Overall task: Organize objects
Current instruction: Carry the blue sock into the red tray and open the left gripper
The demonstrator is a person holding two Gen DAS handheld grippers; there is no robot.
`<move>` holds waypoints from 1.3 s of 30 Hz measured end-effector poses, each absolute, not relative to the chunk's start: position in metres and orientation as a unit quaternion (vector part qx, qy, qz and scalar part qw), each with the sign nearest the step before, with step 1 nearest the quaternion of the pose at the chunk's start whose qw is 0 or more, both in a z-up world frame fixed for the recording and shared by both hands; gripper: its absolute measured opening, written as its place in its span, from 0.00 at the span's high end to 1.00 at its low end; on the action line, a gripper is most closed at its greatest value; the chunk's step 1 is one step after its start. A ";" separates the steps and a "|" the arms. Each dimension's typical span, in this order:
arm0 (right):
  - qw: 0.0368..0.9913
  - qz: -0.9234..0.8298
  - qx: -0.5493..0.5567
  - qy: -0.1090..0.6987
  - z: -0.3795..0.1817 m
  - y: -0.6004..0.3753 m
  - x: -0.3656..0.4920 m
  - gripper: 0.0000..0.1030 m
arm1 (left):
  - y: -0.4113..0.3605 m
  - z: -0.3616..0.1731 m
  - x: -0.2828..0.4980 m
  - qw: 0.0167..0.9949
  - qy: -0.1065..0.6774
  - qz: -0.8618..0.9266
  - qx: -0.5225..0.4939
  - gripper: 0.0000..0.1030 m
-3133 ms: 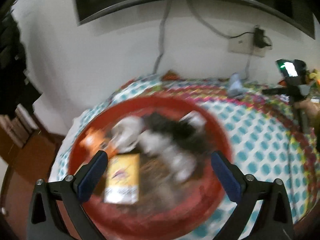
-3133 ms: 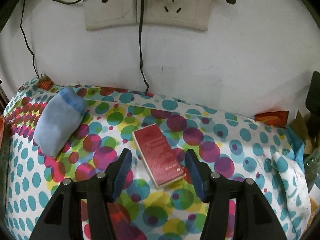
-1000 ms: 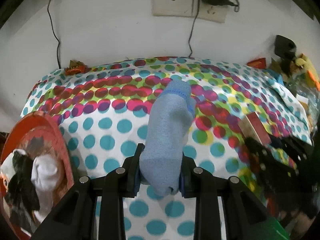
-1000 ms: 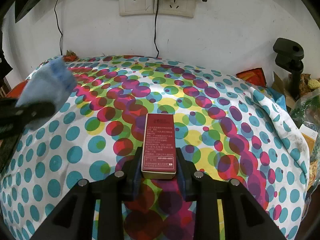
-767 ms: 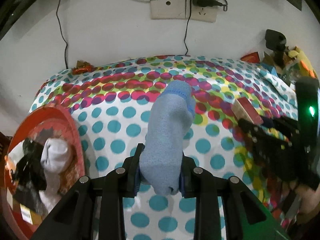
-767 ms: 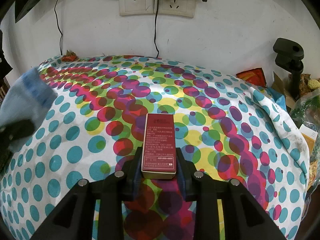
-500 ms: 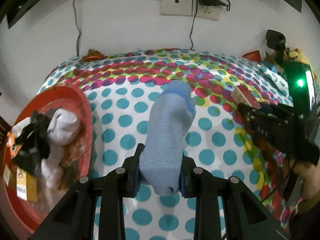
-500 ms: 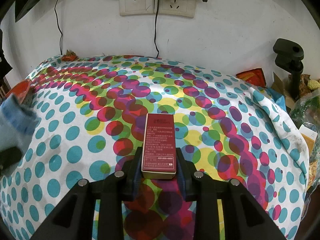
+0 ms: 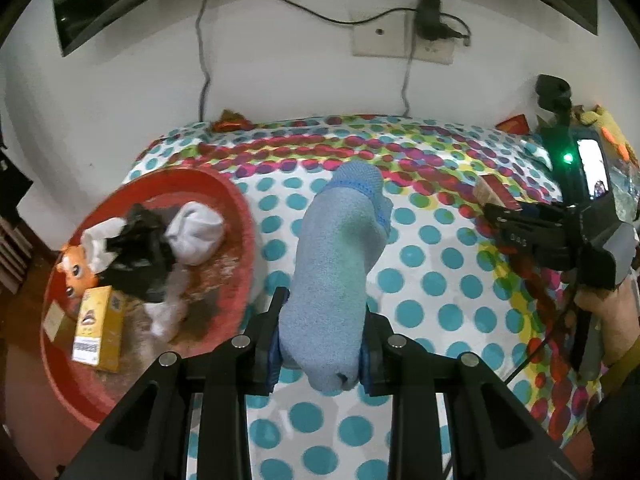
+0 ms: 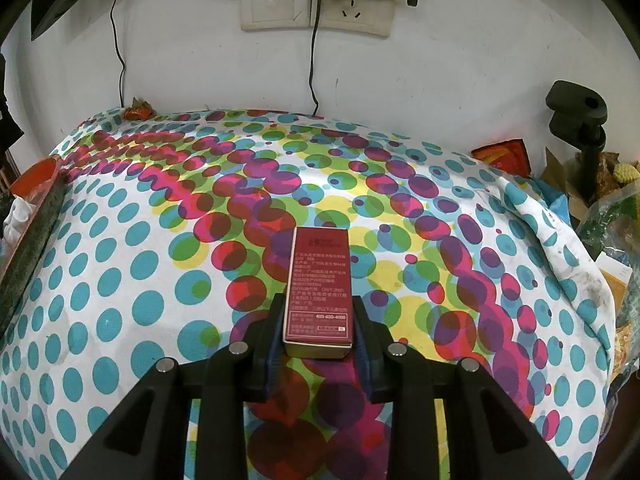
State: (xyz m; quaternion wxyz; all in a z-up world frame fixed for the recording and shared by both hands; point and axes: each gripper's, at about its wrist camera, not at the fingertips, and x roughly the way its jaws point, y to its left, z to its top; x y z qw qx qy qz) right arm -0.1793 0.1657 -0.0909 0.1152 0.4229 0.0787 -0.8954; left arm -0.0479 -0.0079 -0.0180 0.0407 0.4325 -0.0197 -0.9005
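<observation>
My left gripper [image 9: 320, 336] is shut on a light blue sock [image 9: 340, 264], which sticks up and forward out of the jaws above the dotted cloth. To its left stands a red round basin [image 9: 236, 208] holding white socks [image 9: 196, 232], a black cloth, an orange toy and a yellow box [image 9: 98, 328]. My right gripper [image 10: 318, 324] is shut on a dark red box [image 10: 318, 284] held over the cloth. From the left wrist view the right gripper [image 9: 496, 212] shows at the right edge with that box at its tips.
The table carries a cloth [image 10: 140, 264] with coloured dots. Wall sockets [image 10: 316, 4] and hanging cables are behind it. A black clamp stand [image 10: 576, 120], bags and clutter crowd the right edge. The basin rim [image 10: 36, 176] shows at the far left in the right wrist view.
My left gripper has carried the blue sock leftward, so the red basin has come further into its view. The right gripper and its red box have stayed still.
</observation>
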 end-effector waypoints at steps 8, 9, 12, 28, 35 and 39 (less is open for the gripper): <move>0.115 -0.895 0.422 0.081 -0.091 0.165 -0.180 0.70 | -0.042 -0.003 -0.038 0.064 0.016 -0.902 0.426 0.74; 0.116 -0.895 0.422 0.081 -0.091 0.165 -0.179 0.70 | -0.046 -0.001 -0.036 0.066 0.021 -0.903 0.425 0.74; 0.116 -0.895 0.422 0.082 -0.091 0.165 -0.180 0.70 | -0.056 0.005 -0.033 0.077 0.026 -0.904 0.419 0.74; 0.115 -0.896 0.420 0.092 -0.090 0.166 -0.180 0.70 | -0.124 0.012 -0.020 0.134 0.066 -0.900 0.410 0.73; 0.117 -0.895 0.420 0.091 -0.090 0.167 -0.181 0.70 | -0.153 0.006 -0.021 0.175 0.066 -0.894 0.407 0.73; 0.116 -0.895 0.420 0.092 -0.090 0.167 -0.180 0.70 | -0.171 -0.001 -0.022 0.191 0.082 -0.887 0.412 0.73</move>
